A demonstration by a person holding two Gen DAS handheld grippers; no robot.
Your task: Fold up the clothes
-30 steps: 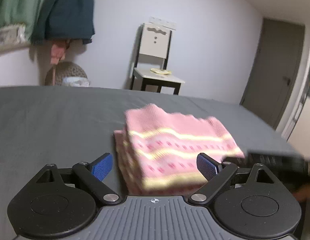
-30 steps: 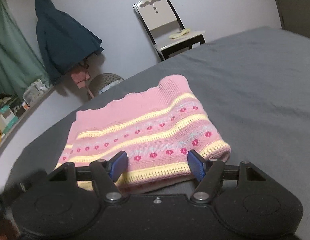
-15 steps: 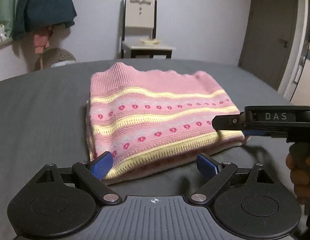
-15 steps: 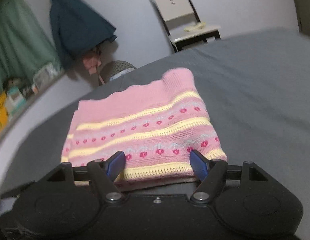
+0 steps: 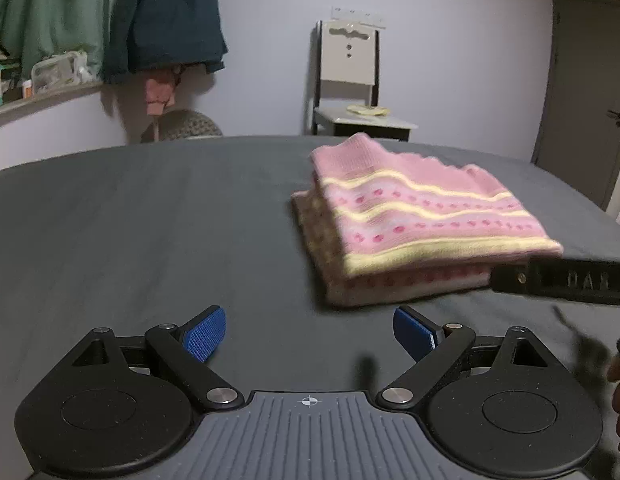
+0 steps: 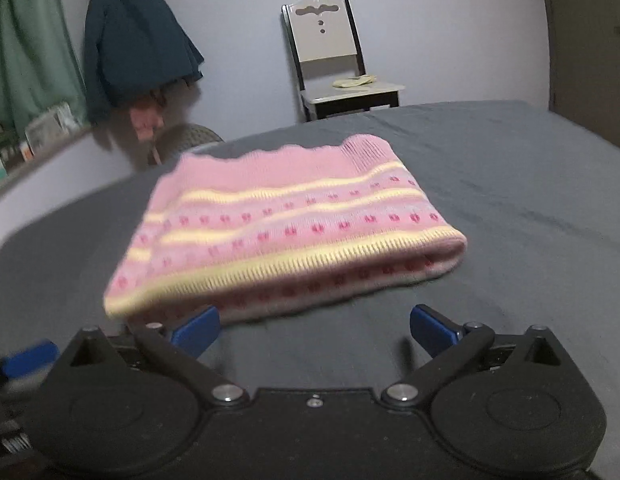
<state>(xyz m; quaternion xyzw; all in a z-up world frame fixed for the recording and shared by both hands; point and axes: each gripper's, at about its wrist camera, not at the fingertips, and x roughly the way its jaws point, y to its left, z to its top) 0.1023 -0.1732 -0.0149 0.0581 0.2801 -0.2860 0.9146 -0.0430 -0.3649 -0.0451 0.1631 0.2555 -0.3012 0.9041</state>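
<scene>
Evidently folded, the pink knitted sweater with yellow stripes (image 6: 293,224) lies flat on the dark grey bedsheet (image 5: 149,220); both the left gripper (image 5: 307,330) and the right gripper (image 6: 314,326) stand empty with jaws apart, and should retreat low without snagging its hem.

Pink sweater (image 6: 293,220): knitted cloth, ribbed, soft matt, yellow and red pattern bands. Bed sheet (image 5: 129,220): dark grey woven cloth, matt, lightly creased. Left gripper (image 5: 310,334): matt black plastic arms, shiny metal rivets, ribbed grey plastic body, fingers (image 5: 203,334) with blue dimpled rubbery pads. Right gripper (image 6: 314,330): same matt black plastic, blue pads. Chair (image 5: 350,68), upper centre: dark frame, smooth pale back panel. Jacket (image 5: 165,20), upper left: dark matt cloth.
</scene>
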